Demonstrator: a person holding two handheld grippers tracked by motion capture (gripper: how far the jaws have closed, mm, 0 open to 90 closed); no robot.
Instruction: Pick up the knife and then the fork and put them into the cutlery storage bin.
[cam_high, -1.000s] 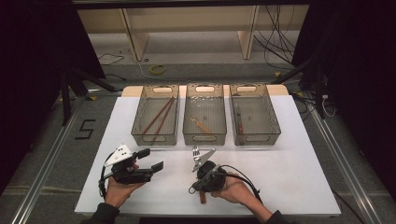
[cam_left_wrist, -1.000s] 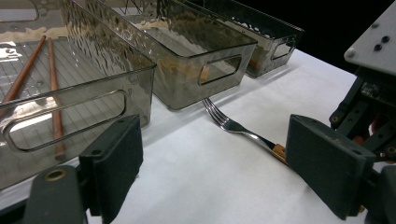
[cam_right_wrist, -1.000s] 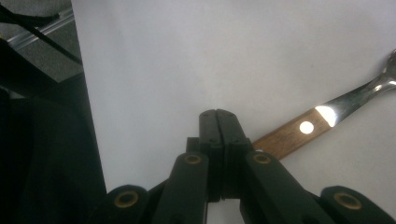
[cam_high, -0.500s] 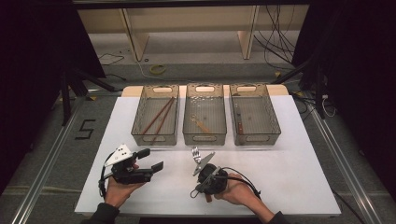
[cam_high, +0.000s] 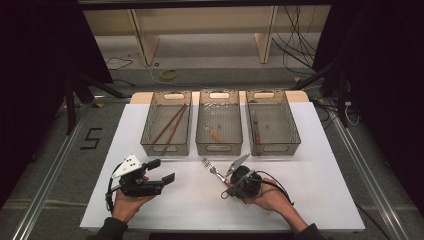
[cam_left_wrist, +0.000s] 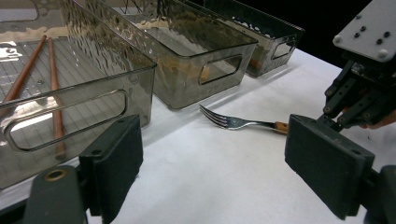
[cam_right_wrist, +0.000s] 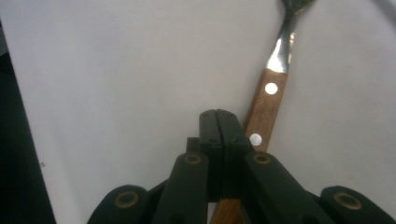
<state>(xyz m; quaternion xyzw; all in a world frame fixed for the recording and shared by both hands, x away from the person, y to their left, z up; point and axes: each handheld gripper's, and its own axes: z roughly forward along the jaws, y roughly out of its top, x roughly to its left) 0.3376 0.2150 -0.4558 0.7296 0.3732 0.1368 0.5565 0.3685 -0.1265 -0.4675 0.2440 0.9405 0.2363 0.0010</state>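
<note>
Hand-held gripper on the right is pressing down over a fork on the white surface, its jaws closed flat against each other with nothing between them; the fork's wooden handle is lying just beside the closed tips and running under the jaws. In the high view the fork is lying in front of the middle tray, tines pointing toward the trays, with the right hand-held gripper at its handle end. On the left, the other hand-held gripper is sitting with its jaws standing wide apart and gripping nothing, well apart from the fork. Two chopsticks are lying in the left tray, and a third tray is standing at the right.
</note>
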